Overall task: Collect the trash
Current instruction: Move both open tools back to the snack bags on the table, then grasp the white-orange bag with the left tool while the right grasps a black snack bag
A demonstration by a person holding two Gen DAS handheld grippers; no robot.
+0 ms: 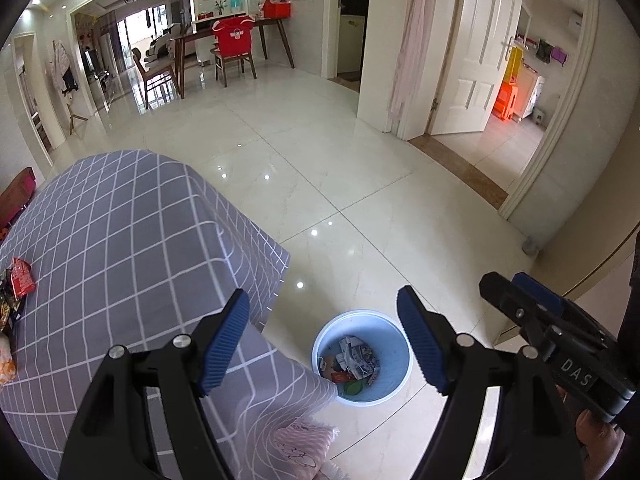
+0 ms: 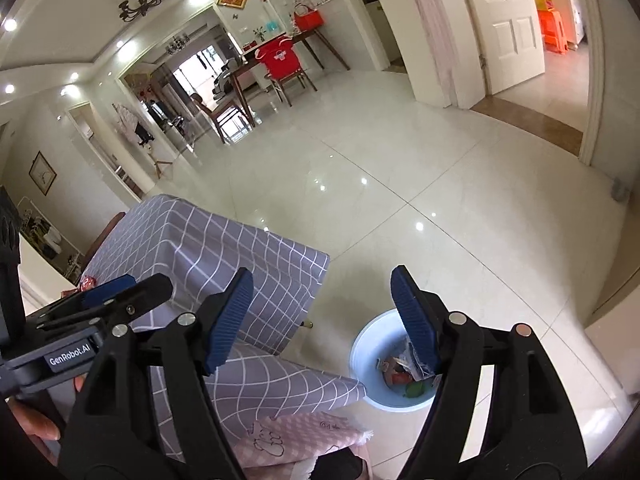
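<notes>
Trash [image 1: 352,360] lies in the pale blue bin [image 1: 400,376] on the tiled floor, just beside the corner of the table's grey checked cloth [image 1: 132,240]: crumpled printed wrappers, something orange-red and something green. In the right wrist view a crinkled silvery wrapper [image 2: 414,354] sits just by the blue pad of the right gripper [image 2: 320,312], over the bin [image 2: 368,344]. I cannot tell whether it still clings to that pad or is already lying inside.

Both grippers stand spread, with nothing pinched. The left gripper [image 1: 322,334] hangs above the table edge and the bin, and the right one shows beside it at the right of its view.

If the wrapper is stuck to the pad, a swing back toward the table could carry it off and drop it on the floor, or onto the pink cloth [image 2: 296,436] draped below the table edge.

The two tools are close together, so turning both at once risks knocking them into each other.

Farther along the table, at its left end, more packets [image 1: 20,280] wait, red and dark ones. Reaching them means crossing the loose cloth, and a low finger could snag a fold and drag the packets off the edge.

The bin is light-looking, so a bump from a gripper might tip it.
</notes>
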